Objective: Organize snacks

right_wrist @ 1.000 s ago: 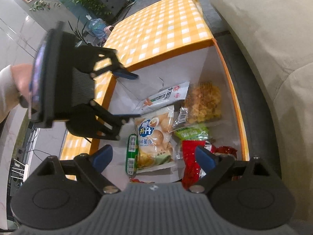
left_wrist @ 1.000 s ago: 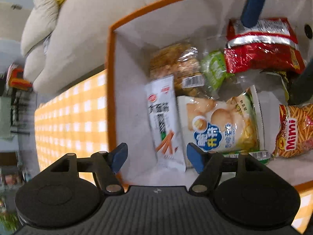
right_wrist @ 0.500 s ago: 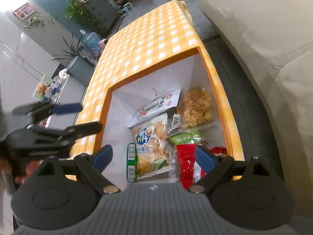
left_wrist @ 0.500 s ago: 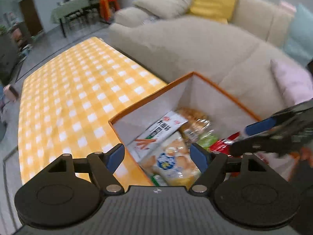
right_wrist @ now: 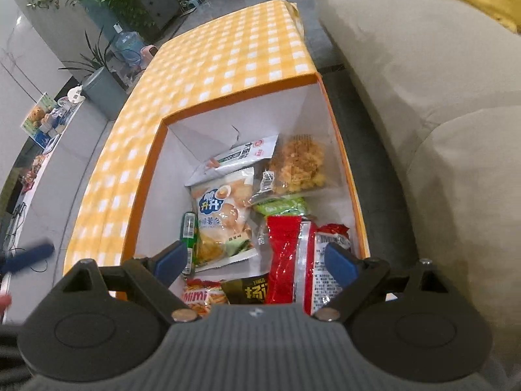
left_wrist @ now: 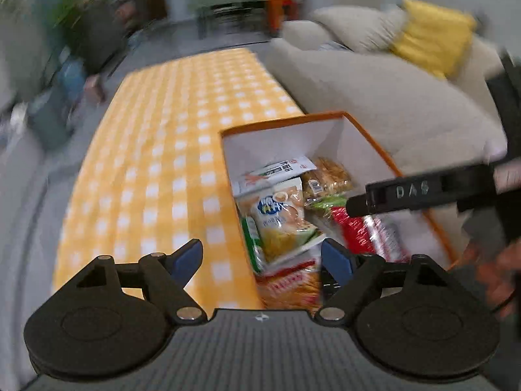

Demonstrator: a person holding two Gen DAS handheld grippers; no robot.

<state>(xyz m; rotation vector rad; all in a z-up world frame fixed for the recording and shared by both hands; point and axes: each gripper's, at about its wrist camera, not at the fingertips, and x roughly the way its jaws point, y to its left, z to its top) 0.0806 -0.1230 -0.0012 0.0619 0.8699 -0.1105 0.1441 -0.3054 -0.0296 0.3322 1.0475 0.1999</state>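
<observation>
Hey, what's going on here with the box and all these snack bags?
A person is sorting snacks with a handheld claw in each hand. The orange-rimmed box on the yellow checked table already holds the packets, among them a red bag, a potato-chip bag and a clear bag of yellow puffs. Neither claw holds anything: the left claw is opening with nothing between its fingers, and the right claw hangs open over the box.
</observation>
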